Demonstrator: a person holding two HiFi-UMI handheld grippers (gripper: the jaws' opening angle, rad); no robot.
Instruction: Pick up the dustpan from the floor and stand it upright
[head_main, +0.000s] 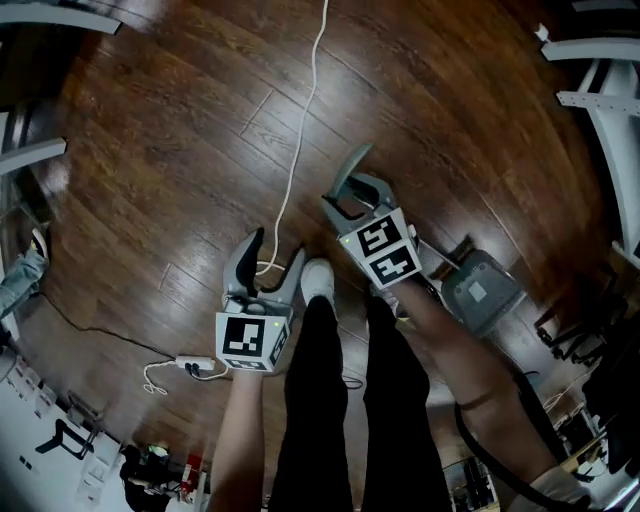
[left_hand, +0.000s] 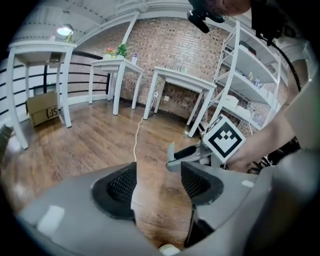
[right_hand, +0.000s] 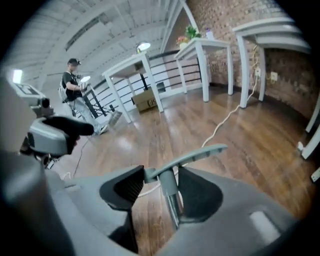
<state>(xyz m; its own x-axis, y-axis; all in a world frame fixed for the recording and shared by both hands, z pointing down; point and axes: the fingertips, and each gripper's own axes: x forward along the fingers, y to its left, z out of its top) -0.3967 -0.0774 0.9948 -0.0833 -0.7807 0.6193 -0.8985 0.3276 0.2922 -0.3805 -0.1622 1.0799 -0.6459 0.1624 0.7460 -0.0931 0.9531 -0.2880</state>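
The right gripper (head_main: 350, 190) has its fingers clenched on the dustpan's (head_main: 480, 290) thin handle (right_hand: 192, 156). The pan sits low at the right, beside the person's leg (head_main: 395, 400). The left gripper (left_hand: 157, 182) fingers are released and empty. The dustpan looks light, stiff and pan-heavy, so a hold near the handle's top suits it.

Left gripper (left_hand: 157, 174): nearest the camera, jaws apart, bare wooden floor (left_hand: 75, 145) between the pads; the white cable's near end disappears behind its left pad.
White cable (left_hand: 136, 140): runs straight away over the floor towards the tables.
Right gripper (left_hand: 180, 156): just right of the cable, marker cube (left_hand: 225, 139) up, jaws closed on the grey dustpan handle (left_hand: 171, 150).
Tables (left_hand: 182, 80): white, at the cable's far end, along a brick wall (left_hand: 170, 45).
Cardboard box (left_hand: 42, 110): well left of the cable.
Shelving (left_hand: 250, 85): white, right of the cable.
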